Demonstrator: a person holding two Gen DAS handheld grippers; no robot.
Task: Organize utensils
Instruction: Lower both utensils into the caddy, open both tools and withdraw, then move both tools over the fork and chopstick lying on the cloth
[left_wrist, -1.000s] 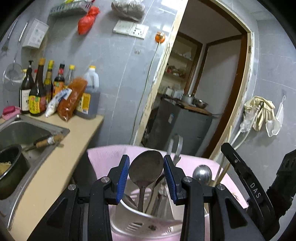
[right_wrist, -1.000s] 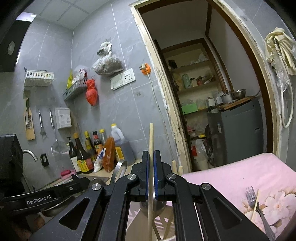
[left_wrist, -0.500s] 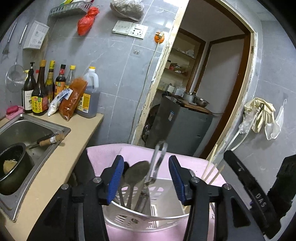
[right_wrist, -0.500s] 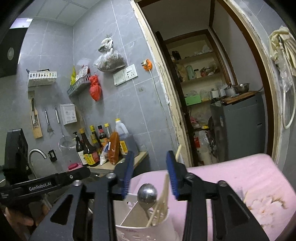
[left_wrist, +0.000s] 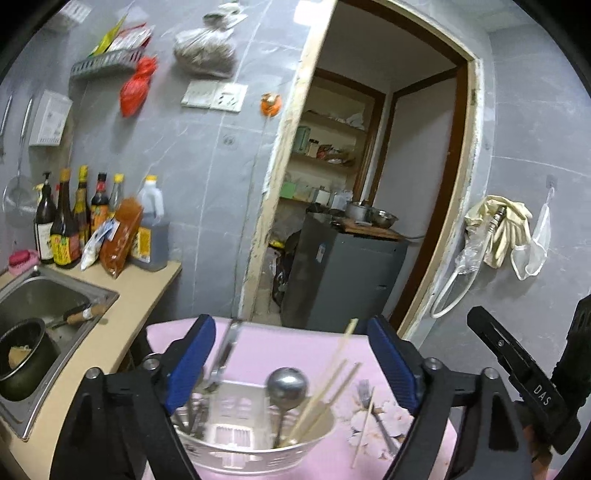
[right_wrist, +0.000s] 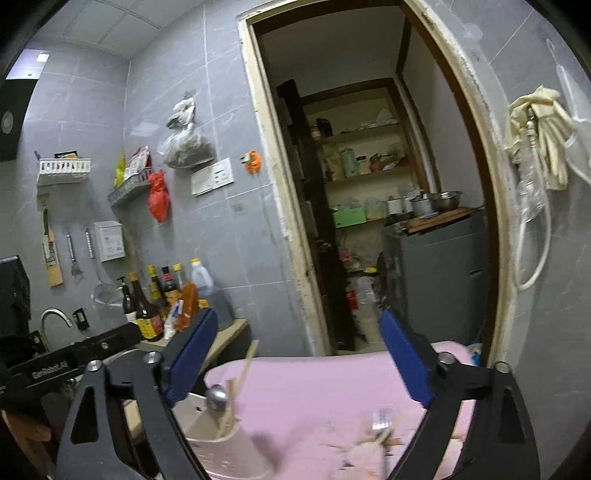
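A white slotted utensil holder stands on a pink cloth. It holds a steel ladle, wooden chopsticks, tongs and several spoons. My left gripper is above and behind the holder, its jaws opening wide with nothing pressed between the blue pads. My right gripper hangs over the cloth to the holder's right, jaws opening too, gripping nothing. A fork and a loose chopstick lie on the cloth.
A beige counter with a steel sink, a dark pot and sauce bottles lies to the left. An open doorway shows a grey cabinet. Gloves hang on the right wall.
Both grippers opened, letting go of the spoon and the chopstick into the holder, then rose and drew back. The holder now sits lower and smaller in both views.
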